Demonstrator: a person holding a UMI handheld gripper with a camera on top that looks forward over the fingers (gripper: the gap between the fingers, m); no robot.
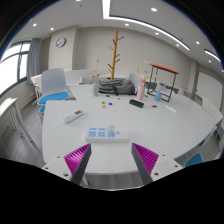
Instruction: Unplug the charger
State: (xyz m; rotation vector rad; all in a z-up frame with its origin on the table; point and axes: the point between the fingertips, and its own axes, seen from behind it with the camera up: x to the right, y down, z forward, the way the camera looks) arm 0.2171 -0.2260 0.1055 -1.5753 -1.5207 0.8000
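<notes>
A flat white power strip (100, 131) with bluish sockets lies on the white table (150, 125), just ahead of my fingers and slightly left of the gap. I cannot make out a charger or plug on it. My gripper (112, 150) is open and empty, hovering over the table's near edge, with the magenta pads (77, 158) facing each other and only bare table between them.
A white oblong item (75, 116) lies to the left beyond the strip. A black item (136, 102) and a small rack (160, 82) stand further back on the right. Blue chairs (55, 97) stand at the left. A wooden coat stand (117, 50) is by the far wall.
</notes>
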